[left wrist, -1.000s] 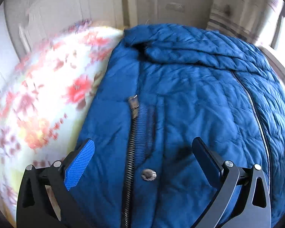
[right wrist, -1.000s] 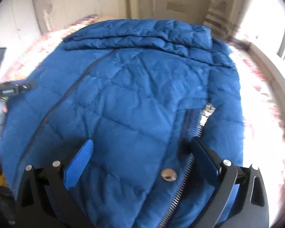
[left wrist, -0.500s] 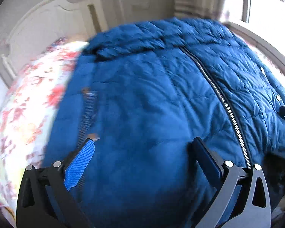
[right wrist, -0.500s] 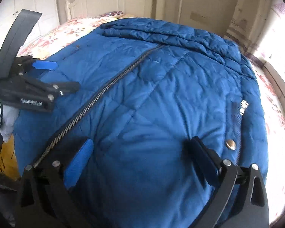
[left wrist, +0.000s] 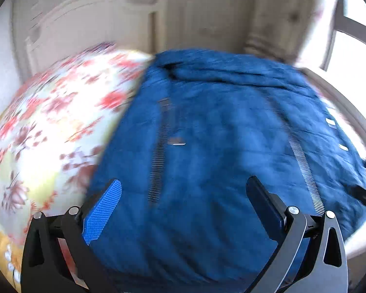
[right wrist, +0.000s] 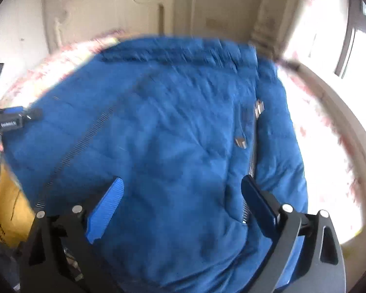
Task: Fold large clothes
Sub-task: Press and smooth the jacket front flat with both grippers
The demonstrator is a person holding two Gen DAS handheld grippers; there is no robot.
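Note:
A blue quilted jacket (left wrist: 219, 146) lies spread flat on a floral bedspread (left wrist: 48, 127), front up, with its zippers and metal snaps showing. It also fills the right wrist view (right wrist: 170, 134). My left gripper (left wrist: 183, 193) is open and empty above the jacket's near left part. My right gripper (right wrist: 181, 190) is open and empty above the jacket's near right part, beside a pocket zipper (right wrist: 252, 156). The left gripper also shows at the left edge of the right wrist view (right wrist: 9, 119). Both views are blurred by motion.
A white headboard (left wrist: 85, 24) and pale wall stand behind the bed. A bright window (left wrist: 353, 36) is at the right. A yellow sheet or box (right wrist: 7, 210) lies at the bed's near left edge.
Both grippers have swung sideways over the jacket and back, staying open. The left view shows more bedspread again; the right view has turned back towards the pocket zipper.

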